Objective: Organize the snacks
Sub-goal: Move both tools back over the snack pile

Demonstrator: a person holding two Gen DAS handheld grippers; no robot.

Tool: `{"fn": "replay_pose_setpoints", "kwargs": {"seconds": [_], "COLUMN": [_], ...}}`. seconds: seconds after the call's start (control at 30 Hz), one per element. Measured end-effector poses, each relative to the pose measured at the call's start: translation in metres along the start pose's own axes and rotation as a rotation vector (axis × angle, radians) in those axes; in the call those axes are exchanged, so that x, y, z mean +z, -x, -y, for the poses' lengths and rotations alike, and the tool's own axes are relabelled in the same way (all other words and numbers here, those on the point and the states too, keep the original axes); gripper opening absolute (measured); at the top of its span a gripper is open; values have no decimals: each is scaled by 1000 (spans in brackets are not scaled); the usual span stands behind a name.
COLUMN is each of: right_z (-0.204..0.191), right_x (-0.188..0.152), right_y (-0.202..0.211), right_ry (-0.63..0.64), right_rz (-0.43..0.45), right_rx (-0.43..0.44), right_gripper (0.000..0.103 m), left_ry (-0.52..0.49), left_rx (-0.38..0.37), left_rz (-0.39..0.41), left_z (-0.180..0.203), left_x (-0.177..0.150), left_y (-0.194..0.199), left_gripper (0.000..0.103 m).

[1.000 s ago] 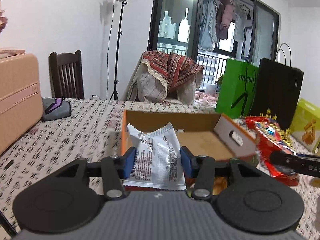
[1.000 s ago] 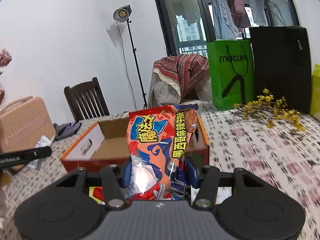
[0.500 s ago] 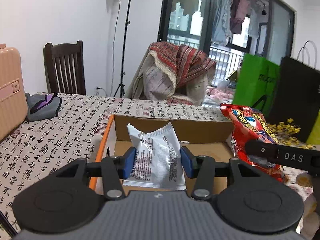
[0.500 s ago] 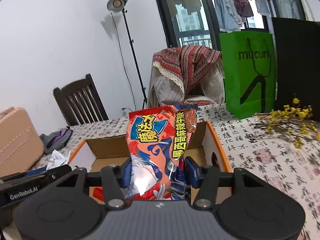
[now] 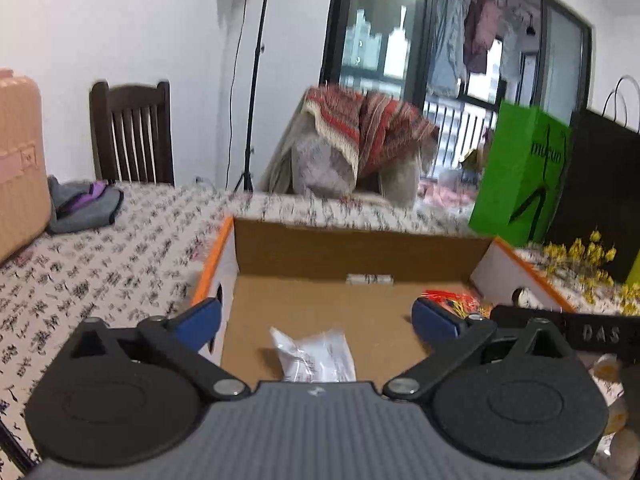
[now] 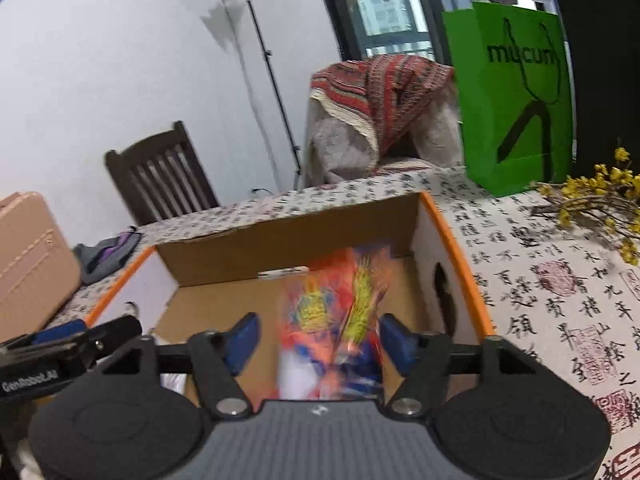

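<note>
A table (image 5: pixel 132 256) under a cloth printed with black calligraphy is filling the near room; a dark wooden chair (image 5: pixel 132 132) and a light stand (image 5: pixel 256 72) are standing against the white far wall, and a window with hanging clothes is showing far right. One green bag (image 6: pixel 516 96) is sitting on the table's far right, with yellow dried flowers (image 6: pixel 600 196) lying beside it.

One open cardboard box (image 5: pixel 352 248) with orange edges is resting in the middle. Two snack packets are lying inside it. The white packet (image 5: pixel 316 356) is lying on the near floor of the box, its long axis running near to far. The red packet (image 6: pixel 340 316) is blurred, its long axis also running near to far, at the box's right side.

The left gripper (image 5: pixel 316 320) is hanging over the box with its jaws spread wide, gripping nothing. The right gripper (image 6: pixel 318 340) is standing with jaws parted either side of the red packet, not pressing it.
</note>
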State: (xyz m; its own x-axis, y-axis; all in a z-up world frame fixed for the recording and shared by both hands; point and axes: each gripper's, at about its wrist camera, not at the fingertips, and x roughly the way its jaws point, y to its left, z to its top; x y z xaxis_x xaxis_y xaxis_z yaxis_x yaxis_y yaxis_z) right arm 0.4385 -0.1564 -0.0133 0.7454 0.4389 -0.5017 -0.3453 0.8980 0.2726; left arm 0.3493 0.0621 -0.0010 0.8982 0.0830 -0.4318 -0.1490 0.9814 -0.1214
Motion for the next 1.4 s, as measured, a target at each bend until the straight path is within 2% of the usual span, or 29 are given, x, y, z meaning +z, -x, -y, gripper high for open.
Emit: {"fn": "replay_pose_setpoints", "kwargs": {"seconds": [0.03, 0.33, 0.5, 0.67, 0.97, 1.2, 1.4], "right_z": [-3, -5, -11, -18, -28, -20, 5], "right_x": [-1, 8, 13, 7, -42, -95, -137], "right_y": [3, 32, 62, 94, 150, 174, 182], "right_ry": [10, 14, 40, 60, 138, 140, 128], "right_rz": [11, 84, 131, 143, 114, 44, -34], "right_rx": [-15, -12, -19, -19, -51, -85, -179], "right_gripper": [103, 103, 103, 103, 103, 103, 103], "left_ry": [6, 21, 36, 6, -8, -5, 20], "left_rx": [-10, 0, -24, -36, -65, -82, -91], "left_rz": [0, 12, 7, 9, -14, -56, -75], "left_z": [-1, 2, 2, 2, -10, -19, -35], "left_x": [1, 10, 17, 14, -14, -48, -75], "left_y": [2, 18, 37, 64, 114, 139, 154], "left_gripper": [103, 103, 103, 103, 103, 103, 103]}}
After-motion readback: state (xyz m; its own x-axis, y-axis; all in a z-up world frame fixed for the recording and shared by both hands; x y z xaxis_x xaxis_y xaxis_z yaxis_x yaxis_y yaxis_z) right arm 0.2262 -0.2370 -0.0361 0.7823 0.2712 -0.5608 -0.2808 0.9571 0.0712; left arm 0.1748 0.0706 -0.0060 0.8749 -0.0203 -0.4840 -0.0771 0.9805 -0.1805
